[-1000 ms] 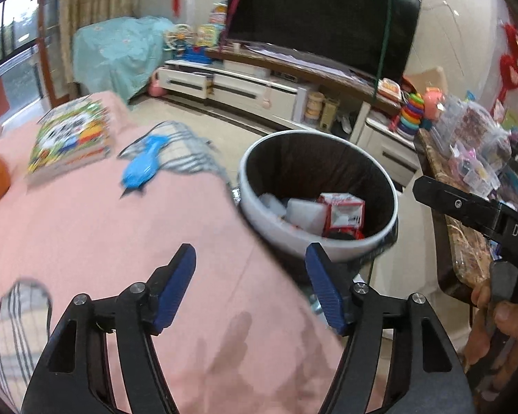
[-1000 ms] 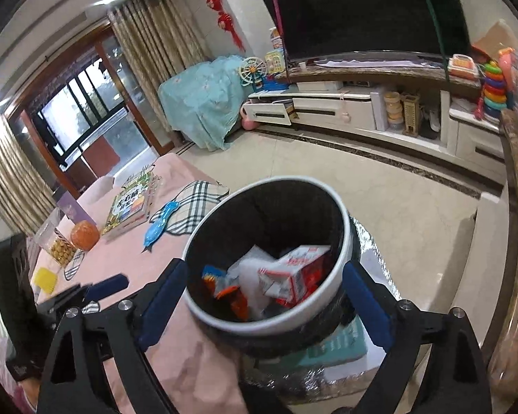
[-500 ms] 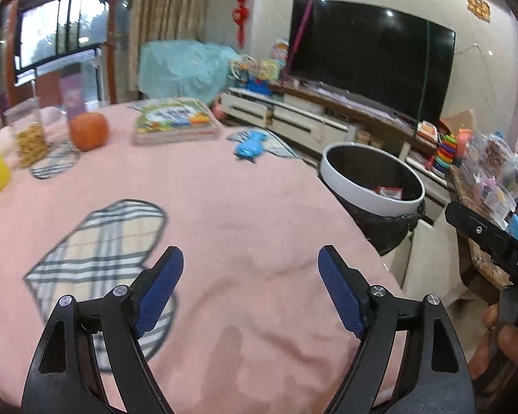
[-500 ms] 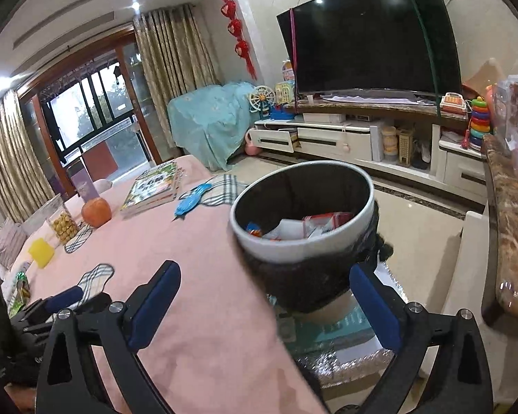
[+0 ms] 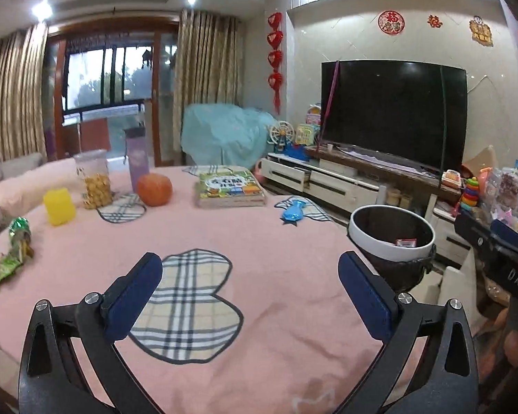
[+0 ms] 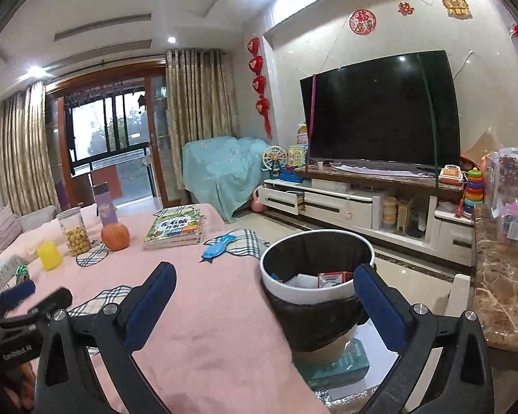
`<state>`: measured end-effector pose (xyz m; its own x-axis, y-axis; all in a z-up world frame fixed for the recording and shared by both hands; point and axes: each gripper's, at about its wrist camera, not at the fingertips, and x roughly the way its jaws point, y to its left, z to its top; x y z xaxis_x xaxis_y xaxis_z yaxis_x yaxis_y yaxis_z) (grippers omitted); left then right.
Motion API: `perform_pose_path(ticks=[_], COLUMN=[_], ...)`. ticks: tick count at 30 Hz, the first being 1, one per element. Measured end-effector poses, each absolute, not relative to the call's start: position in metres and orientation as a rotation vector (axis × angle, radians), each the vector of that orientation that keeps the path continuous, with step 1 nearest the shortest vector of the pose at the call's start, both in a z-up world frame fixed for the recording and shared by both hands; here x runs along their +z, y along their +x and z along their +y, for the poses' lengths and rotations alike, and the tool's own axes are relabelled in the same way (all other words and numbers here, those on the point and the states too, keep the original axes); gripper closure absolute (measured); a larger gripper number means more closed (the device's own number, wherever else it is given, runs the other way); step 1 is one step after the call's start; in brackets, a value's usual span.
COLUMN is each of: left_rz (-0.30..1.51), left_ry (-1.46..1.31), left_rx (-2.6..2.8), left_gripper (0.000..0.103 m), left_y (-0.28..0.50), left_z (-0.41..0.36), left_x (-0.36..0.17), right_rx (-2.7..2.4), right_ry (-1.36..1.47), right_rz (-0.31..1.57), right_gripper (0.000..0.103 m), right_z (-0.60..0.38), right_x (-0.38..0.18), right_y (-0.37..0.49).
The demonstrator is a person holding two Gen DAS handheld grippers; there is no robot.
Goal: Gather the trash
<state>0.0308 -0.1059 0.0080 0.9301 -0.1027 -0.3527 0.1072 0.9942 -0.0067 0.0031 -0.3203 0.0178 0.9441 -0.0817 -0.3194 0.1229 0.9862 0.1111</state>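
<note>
A white-rimmed trash bin (image 5: 390, 245) with a black liner stands off the table's right edge; it also shows in the right wrist view (image 6: 314, 296), holding a red-and-white carton (image 6: 333, 278) and other scraps. Green snack wrappers (image 5: 15, 248) lie at the table's left edge. My left gripper (image 5: 250, 289) is open and empty above the pink tablecloth (image 5: 276, 276). My right gripper (image 6: 264, 305) is open and empty, level with the bin and just short of it.
On the table: a yellow cup (image 5: 58, 206), a snack jar (image 5: 93, 179), an orange (image 5: 154, 189), a purple bottle (image 5: 137, 155), a book (image 5: 229, 188), a blue toy (image 5: 293, 212), plaid mats (image 5: 186, 303). A marble counter (image 6: 500, 296) stands right; TV cabinet (image 6: 345, 203) behind.
Both grippers pulled back and tilted up from the bin. The bin now sits farther off, and more of the table and room shows. Both stay open and empty.
</note>
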Motion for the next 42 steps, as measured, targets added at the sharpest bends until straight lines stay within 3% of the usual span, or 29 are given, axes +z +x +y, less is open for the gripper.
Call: perform_pose_path(ticks=[42], left_rz=[0.314], left_ry=[0.063], left_rx=[-0.064], left_gripper=[0.0], left_y=[0.014], left_z=[-0.116], left_x=[0.002], right_rx=[-0.089], right_ry=[0.136], right_rz=[0.335], right_gripper=[0.0], right_z=[-0.317], right_x=[-0.004], right_y=[-0.008])
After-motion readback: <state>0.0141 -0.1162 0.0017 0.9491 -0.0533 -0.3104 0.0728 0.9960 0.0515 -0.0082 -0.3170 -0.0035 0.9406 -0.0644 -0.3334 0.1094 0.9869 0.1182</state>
